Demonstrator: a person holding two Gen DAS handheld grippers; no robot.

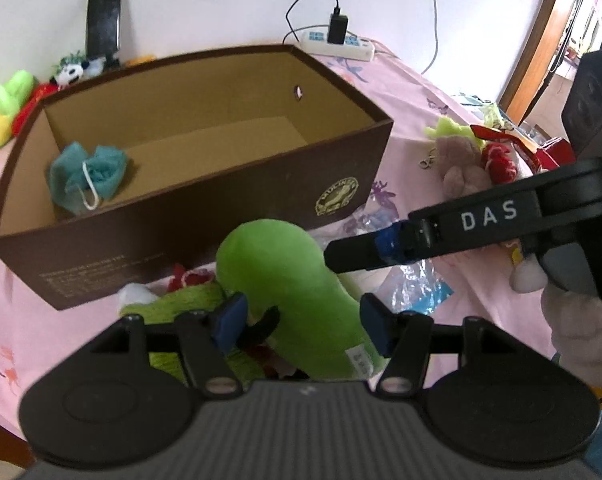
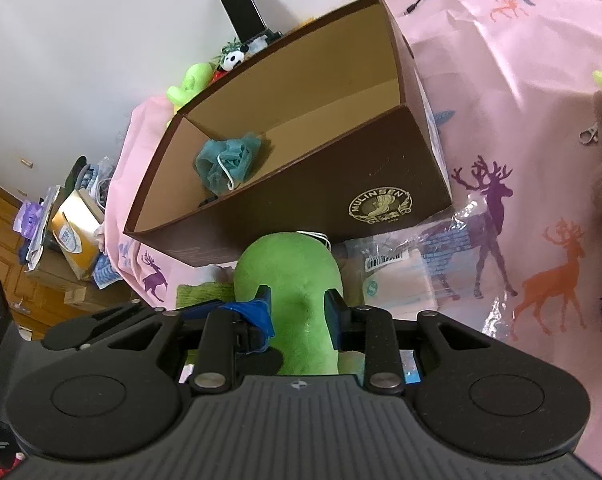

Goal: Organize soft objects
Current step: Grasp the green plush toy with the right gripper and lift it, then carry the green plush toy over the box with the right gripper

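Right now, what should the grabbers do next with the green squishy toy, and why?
Probably lift the green plush up and over the brown box wall. The right gripper pinches it, the left gripper straddles it open, and only a teal mesh pouf sits inside.

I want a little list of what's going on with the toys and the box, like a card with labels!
Box: brown cardboard box, open on top
Inside box: teal mesh bath pouf
Held toy: green plush, in front of the box
Right hand-held gripper: shut on green plush
Left hand-held gripper: open around the plush
Waiting toys: beige plush on pink deer tablecloth
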